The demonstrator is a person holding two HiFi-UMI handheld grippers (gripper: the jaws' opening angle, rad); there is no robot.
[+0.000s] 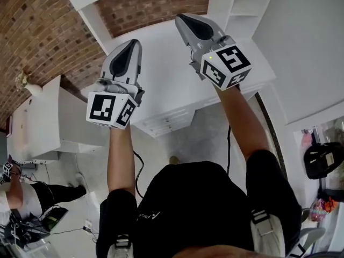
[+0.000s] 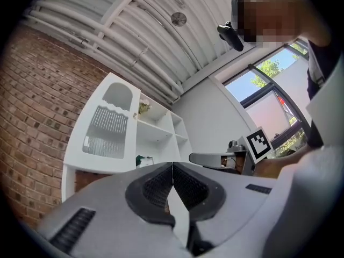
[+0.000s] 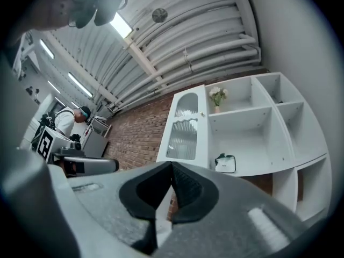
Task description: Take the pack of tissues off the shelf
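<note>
The pack of tissues (image 3: 225,163), white with a dark green top, rests on a board of the white shelf unit (image 3: 258,136), in the open compartment right beside the ribbed-glass door (image 3: 183,130). It sits at the 9 o'clock end of that compartment, and a small vase of flowers (image 3: 217,98) stands one level up at its 12 o'clock. In the right gripper view the pack shows at 3 o'clock of the jaw tips and well apart from them. In the left gripper view it shows small at 9 o'clock of the tips, again far off. The right gripper (image 3: 172,168) has its dark ribbed pads pressed together with nothing between them. The left gripper (image 2: 173,168) is likewise pinched shut on nothing, its pads meeting at the tip. A red brick wall (image 3: 137,133) runs away from the shelf unit at 9 o'clock. In the head view both grippers are raised side by side in front of the person, pointing toward 12 o'clock over the white furniture. Each carries its marker cube nearest the hand, the left cube (image 1: 111,109) at 9 o'clock of centre and the right cube (image 1: 226,66) at 2 o'clock. Bare forearms lead down to a black shirt (image 1: 183,208) at 6 o'clock. A second person (image 1: 21,198) is at 8 o'clock on the pale floor. Overhead, both gripper views show white ceiling pipes (image 3: 204,42) and strip lights.
</note>
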